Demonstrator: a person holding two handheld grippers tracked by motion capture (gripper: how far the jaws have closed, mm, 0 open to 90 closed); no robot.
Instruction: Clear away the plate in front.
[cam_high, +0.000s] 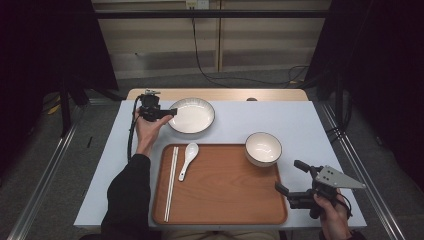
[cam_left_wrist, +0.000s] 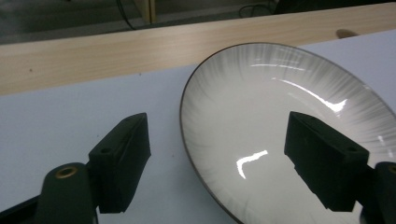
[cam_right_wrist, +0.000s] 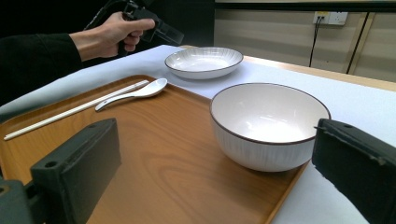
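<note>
From the high view: left gripper (cam_high: 167, 112) spread at the left rim of the shallow plate (cam_high: 191, 115) on the blue table (cam_high: 310, 125), beyond the wooden tray (cam_high: 225, 190); right gripper (cam_high: 291, 177) spread and empty near the deep bowl (cam_high: 263, 148). In the left gripper view: plate rim (cam_left_wrist: 183, 116) between the open jaws, one over the table, one over the glazed well, no contact yet. Likely risk: pads slipping off the glossy rim, tipping or skidding the plate.

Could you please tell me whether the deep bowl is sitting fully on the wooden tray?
No. The deep bowl straddles the wooden tray's far right corner: part of its base overhangs the table.
</note>
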